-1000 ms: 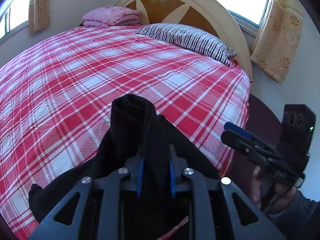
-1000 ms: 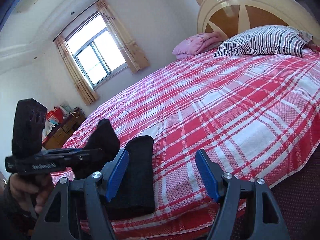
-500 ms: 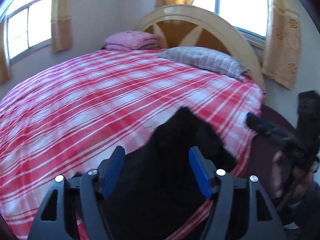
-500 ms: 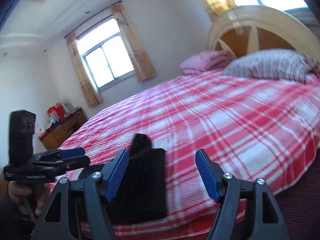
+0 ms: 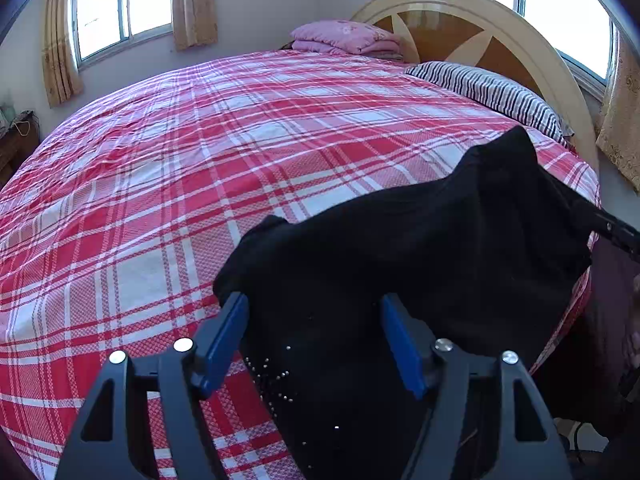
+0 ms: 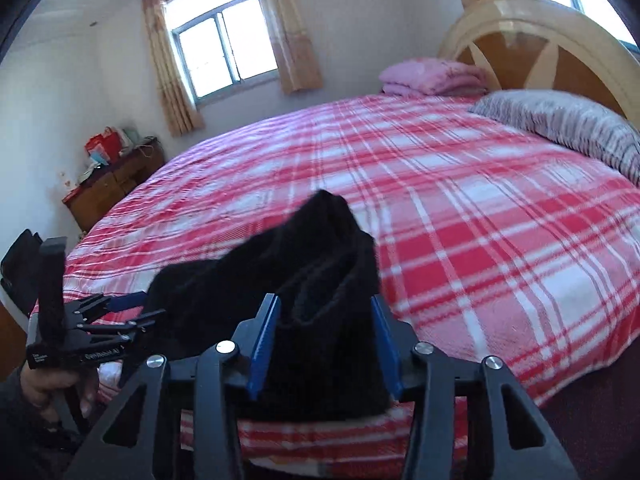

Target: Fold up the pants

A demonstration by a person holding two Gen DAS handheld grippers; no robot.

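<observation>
Looking down my left gripper (image 5: pixel 314 334), I see its blue pads spread wide with black pants (image 5: pixel 400 264) lying between and ahead of them; the cloth passes through the gap, but neither pad presses on it as far as I can tell. The pants sit bunched on the near edge of the bed (image 5: pixel 200 152), on the red and white plaid cover, with one peak of fabric raised toward the right, where a dark tip of the other tool pokes out from beneath the cloth.

From my right gripper (image 6: pixel 326 342), the blue pads are drawn in narrow against a thick folded bundle of the pants (image 6: pixel 320 280), touching it on both sides, so I read this claw as holding the garment. The bundle rises to a point above the pads and slopes off to the left, where it reaches the left gripper (image 6: pixel 120 314), seen here from the side. This view is somewhat blurred.

A striped pillow (image 5: pixel 492 96) lies by the curved headboard (image 5: pixel 500 40), with a folded pink blanket (image 5: pixel 348 38) at the far corner. A wooden cabinet (image 6: pixel 112 188) stands against the wall beneath a curtained window (image 6: pixel 224 48).
</observation>
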